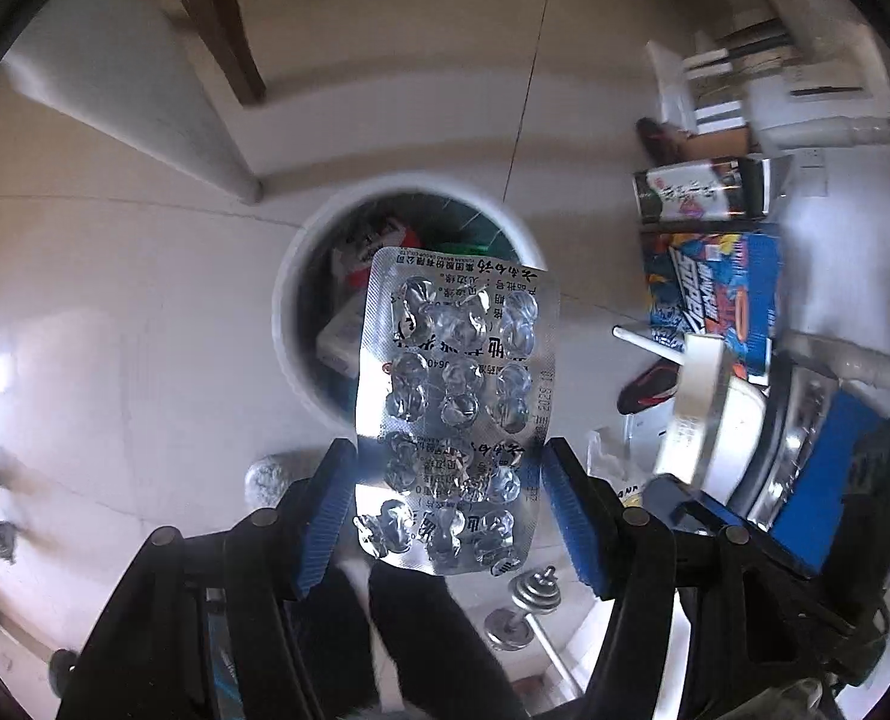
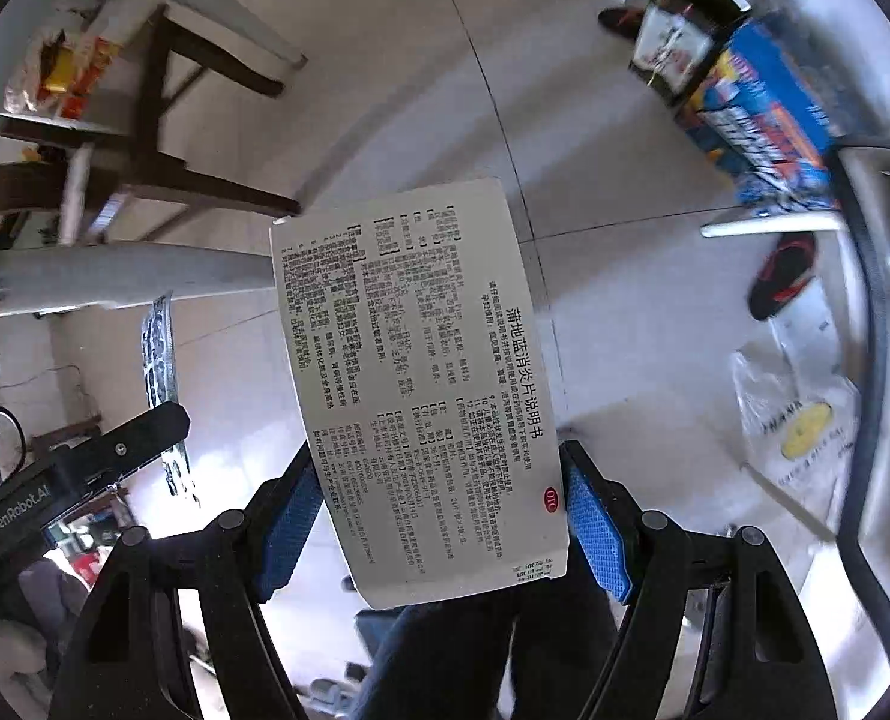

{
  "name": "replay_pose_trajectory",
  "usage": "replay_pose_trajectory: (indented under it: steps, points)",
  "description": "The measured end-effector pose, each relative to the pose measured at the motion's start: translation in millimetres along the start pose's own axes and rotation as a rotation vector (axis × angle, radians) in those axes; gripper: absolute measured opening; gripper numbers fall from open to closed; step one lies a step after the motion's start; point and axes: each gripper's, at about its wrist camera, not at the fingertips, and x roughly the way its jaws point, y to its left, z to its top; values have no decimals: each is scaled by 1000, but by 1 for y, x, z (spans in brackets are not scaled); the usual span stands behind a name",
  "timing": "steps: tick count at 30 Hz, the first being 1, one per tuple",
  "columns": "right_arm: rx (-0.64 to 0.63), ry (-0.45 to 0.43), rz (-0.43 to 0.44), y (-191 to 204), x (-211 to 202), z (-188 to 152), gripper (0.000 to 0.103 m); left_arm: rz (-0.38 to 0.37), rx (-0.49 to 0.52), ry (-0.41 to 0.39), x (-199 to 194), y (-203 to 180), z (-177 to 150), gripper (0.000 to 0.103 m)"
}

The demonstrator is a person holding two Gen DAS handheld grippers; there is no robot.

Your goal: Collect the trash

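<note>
My left gripper is shut on an empty silver blister pack, its blue pads pressing the pack's two long edges. The pack hangs over a round white trash bin on the floor; wrappers and a green item lie inside the bin. My right gripper is shut on a white printed medicine leaflet, held by its side edges and curved slightly. In the right wrist view one of the left gripper's fingers shows at the left, with the blister pack seen edge-on.
Colourful boxes and a black-and-red shoe lie right of the bin. Small dumbbells rest on the tiled floor near a person's dark trouser leg. Brown chair legs and a plastic bag are nearby.
</note>
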Motion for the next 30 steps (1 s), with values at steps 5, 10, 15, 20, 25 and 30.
replay_pose_trajectory:
  steps: [5,10,15,20,25,30]
  points:
    - [-22,24,11,0,91,35,78,81,62,-15,49,19,32,97]
    - [-48,61,20,5,137,51,103,153,53,-54,51,38,33,103]
    - [-93,8,-52,14,124,46,103,278,76,-151,29,42,13,103]
    - [-116,-54,-160,22,73,25,103,329,89,-197,-15,24,-18,103]
    - [-127,-81,-213,32,7,-2,103,327,108,-220,-80,-4,-61,103]
    - [-143,-124,-219,49,-89,-39,103,314,147,-237,-151,-36,-106,103]
